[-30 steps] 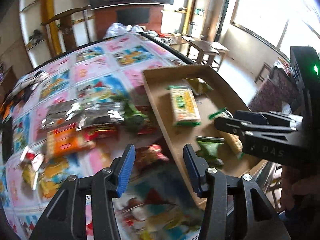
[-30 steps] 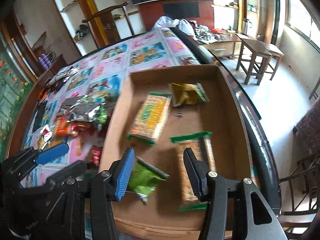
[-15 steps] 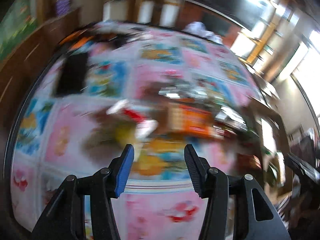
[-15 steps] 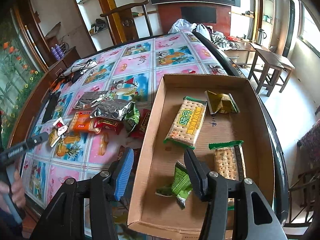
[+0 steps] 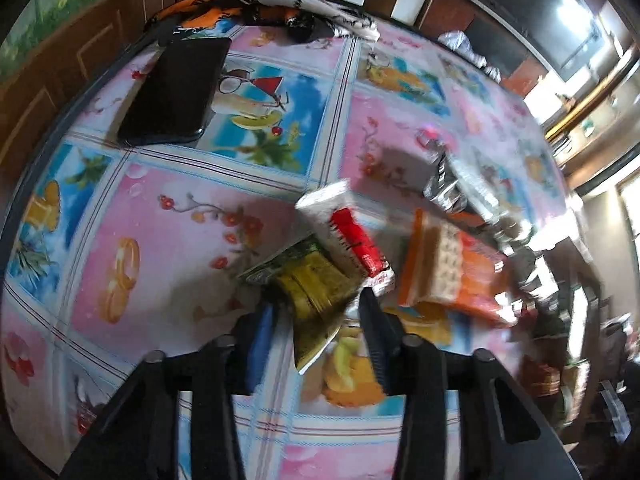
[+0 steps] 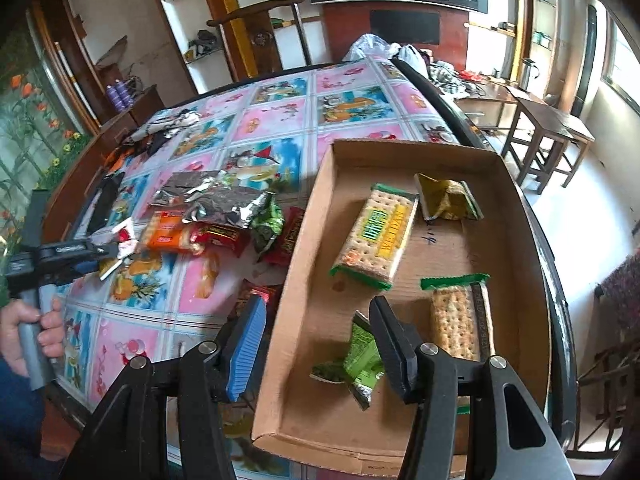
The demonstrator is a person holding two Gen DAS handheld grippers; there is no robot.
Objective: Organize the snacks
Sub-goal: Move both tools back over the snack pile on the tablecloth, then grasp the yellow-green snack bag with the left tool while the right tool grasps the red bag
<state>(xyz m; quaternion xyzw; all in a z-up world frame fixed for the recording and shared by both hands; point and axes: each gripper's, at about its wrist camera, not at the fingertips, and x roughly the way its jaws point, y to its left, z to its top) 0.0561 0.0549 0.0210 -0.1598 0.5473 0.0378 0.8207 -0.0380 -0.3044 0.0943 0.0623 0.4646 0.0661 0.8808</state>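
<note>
My left gripper is open, its fingers on either side of a yellow-green snack packet lying on the table. A red-and-white packet lies just beyond it, and an orange cracker pack to the right. My right gripper is open and empty over the near left wall of the cardboard tray. The tray holds two cracker packs, a yellow-green packet and a green packet. The left gripper also shows in the right wrist view, at the snack pile's left end.
A black phone and crumpled cloth lie at the table's far left. Silver foil bags, red packets and a green packet lie left of the tray. Wooden stools stand beyond the table's right edge.
My left gripper has swung from the tray side across the table to the left end of the snack pile and now straddles the yellow-green packet. The right gripper has drawn back slightly from the tray.
</note>
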